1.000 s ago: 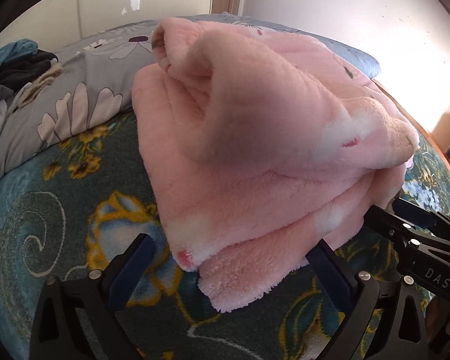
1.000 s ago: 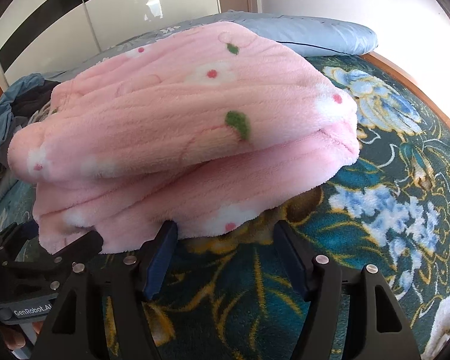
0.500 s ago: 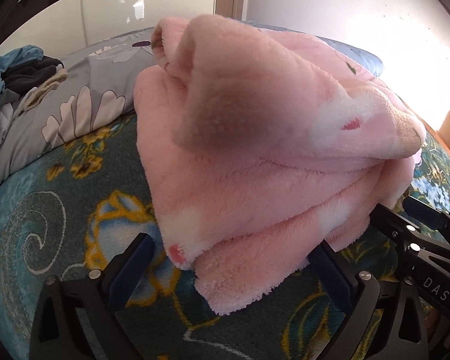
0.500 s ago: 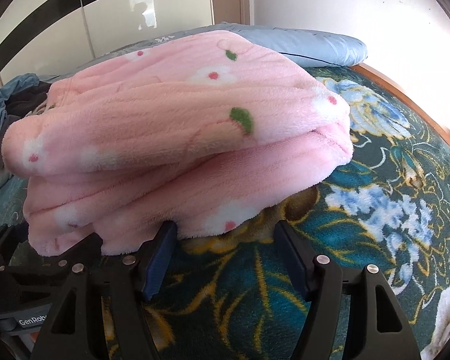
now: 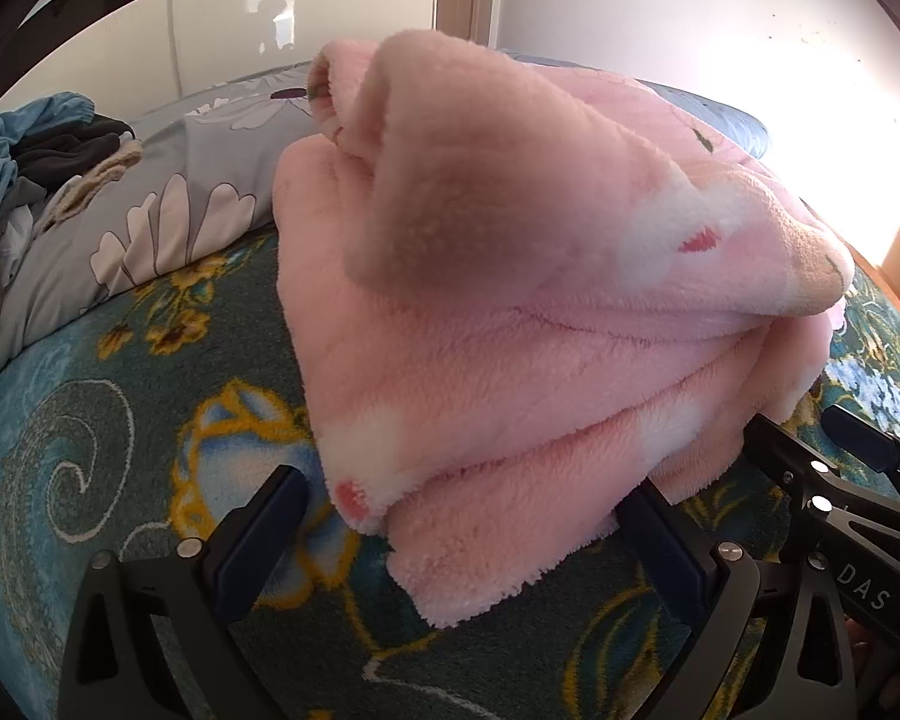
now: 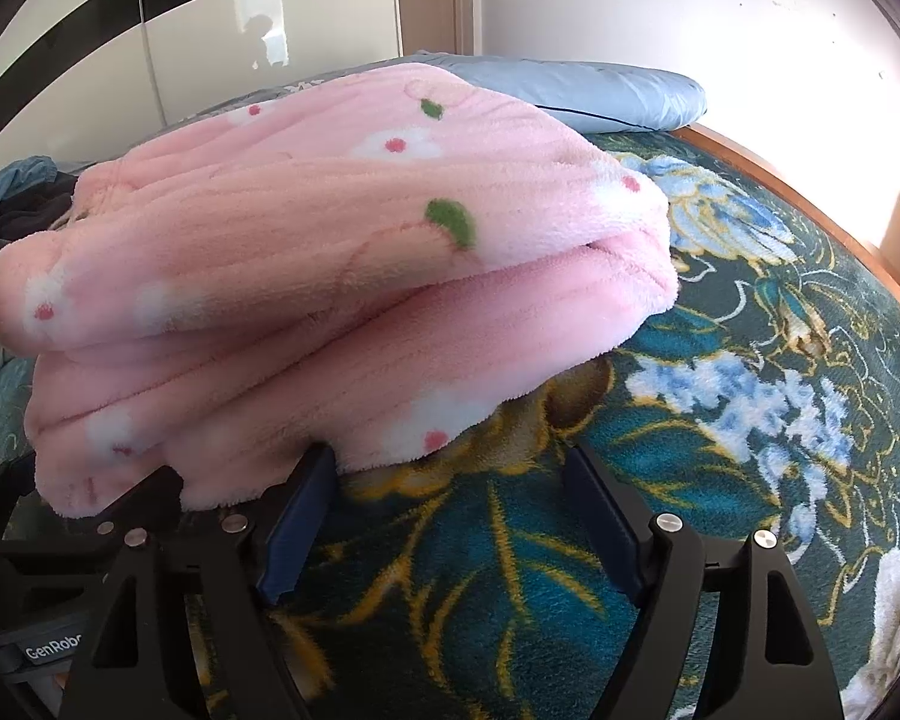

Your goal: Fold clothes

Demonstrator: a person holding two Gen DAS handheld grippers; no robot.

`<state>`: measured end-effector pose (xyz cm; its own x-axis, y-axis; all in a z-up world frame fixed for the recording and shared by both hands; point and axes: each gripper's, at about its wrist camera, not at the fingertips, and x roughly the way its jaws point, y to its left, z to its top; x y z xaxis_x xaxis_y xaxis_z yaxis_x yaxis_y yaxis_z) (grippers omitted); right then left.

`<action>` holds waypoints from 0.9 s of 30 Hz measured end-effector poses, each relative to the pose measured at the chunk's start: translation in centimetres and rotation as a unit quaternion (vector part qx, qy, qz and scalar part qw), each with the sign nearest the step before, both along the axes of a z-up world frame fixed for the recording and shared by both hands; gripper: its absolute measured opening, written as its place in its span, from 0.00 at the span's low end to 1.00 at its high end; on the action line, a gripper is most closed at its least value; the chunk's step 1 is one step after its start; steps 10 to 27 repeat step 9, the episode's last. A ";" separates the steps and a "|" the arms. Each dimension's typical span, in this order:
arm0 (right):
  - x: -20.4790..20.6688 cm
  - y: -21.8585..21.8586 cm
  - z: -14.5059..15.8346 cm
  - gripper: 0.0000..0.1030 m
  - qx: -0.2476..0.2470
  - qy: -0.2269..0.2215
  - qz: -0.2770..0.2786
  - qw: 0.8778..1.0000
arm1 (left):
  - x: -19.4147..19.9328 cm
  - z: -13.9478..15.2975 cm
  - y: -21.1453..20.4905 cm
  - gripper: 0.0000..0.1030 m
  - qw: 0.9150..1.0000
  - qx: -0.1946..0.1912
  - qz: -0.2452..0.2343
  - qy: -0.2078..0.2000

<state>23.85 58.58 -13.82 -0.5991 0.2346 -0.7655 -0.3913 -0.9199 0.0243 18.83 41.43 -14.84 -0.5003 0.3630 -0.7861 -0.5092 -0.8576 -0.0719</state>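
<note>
The bed (image 6: 750,372), covered by a dark teal blanket with blue and yellow flowers, fills the space under and ahead of both tools. On it, directly ahead of each tool, lies the folded pink fleece garment (image 5: 510,324), stacked in several thick layers with white blossoms and green leaves printed on top. Beyond the garment rests a pale blue pillow (image 6: 600,93), and off to the left tool's far left sits a grey floral duvet (image 5: 168,198) with a heap of blue and dark clothes (image 5: 24,162) on it. The left tool (image 5: 468,516) has its jaws spread wide, the garment's near corner lying between them without being pinched. The right tool (image 6: 450,486) has jaws that are opening, only bedcover between them; its left finger (image 6: 297,516) sits just beside the garment's lower edge.
</note>
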 end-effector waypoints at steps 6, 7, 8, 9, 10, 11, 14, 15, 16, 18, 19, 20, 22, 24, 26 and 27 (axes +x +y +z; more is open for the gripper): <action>-0.1 0.0 0.0 0.78 -0.001 0.000 0.001 1.000 | 0.1 0.1 -0.6 1.00 1.000 0.001 0.000 0.002; -0.1 0.1 0.0 0.78 -0.001 0.000 0.001 1.000 | 0.1 0.1 -0.7 1.00 1.000 0.001 0.000 0.002; -0.2 0.1 0.0 0.78 -0.001 0.000 0.001 1.000 | 0.1 0.1 -0.7 1.00 1.000 0.002 0.000 0.002; -0.3 0.3 -0.1 0.78 -0.001 0.000 0.001 1.000 | 0.1 0.1 -0.8 1.00 1.000 0.002 0.001 0.003; -0.3 0.3 -0.1 0.78 -0.001 0.000 0.001 1.000 | 0.1 0.1 -0.8 1.00 1.000 0.002 0.001 0.003; -0.3 0.3 -0.1 0.78 -0.001 0.000 0.001 1.000 | 0.1 0.1 -0.8 1.00 1.000 0.002 0.001 0.003; -0.3 0.3 -0.1 0.78 -0.001 0.000 0.001 1.000 | 0.1 0.1 -0.8 1.00 1.000 0.002 0.001 0.003; -0.3 0.3 -0.1 0.78 -0.001 0.000 0.001 1.000 | 0.1 0.1 -0.8 1.00 1.000 0.002 0.001 0.003; -0.3 0.3 -0.1 0.78 -0.001 0.000 0.001 1.000 | 0.1 0.1 -0.8 1.00 1.000 0.002 0.001 0.003; -0.3 0.3 -0.1 0.78 -0.001 0.000 0.001 1.000 | 0.1 0.1 -0.8 1.00 1.000 0.002 0.001 0.003; -0.3 0.3 -0.1 0.78 -0.001 0.000 0.001 1.000 | 0.1 0.1 -0.8 1.00 1.000 0.002 0.001 0.003; -0.3 0.3 -0.1 0.78 -0.001 0.000 0.001 1.000 | 0.1 0.1 -0.8 1.00 1.000 0.002 0.001 0.003; -0.3 0.3 -0.1 0.78 -0.001 0.000 0.001 1.000 | 0.1 0.1 -0.8 1.00 1.000 0.002 0.001 0.003; -0.3 0.3 -0.1 0.78 -0.001 0.000 0.001 1.000 | 0.1 0.1 -0.8 1.00 1.000 0.002 0.001 0.003; -0.3 0.3 -0.1 0.78 -0.001 0.000 0.001 1.000 | 0.1 0.1 -0.8 1.00 1.000 0.002 0.001 0.003; -0.3 0.3 -0.1 0.78 -0.001 0.000 0.001 1.000 | 0.1 0.1 -0.8 1.00 1.000 0.002 0.001 0.003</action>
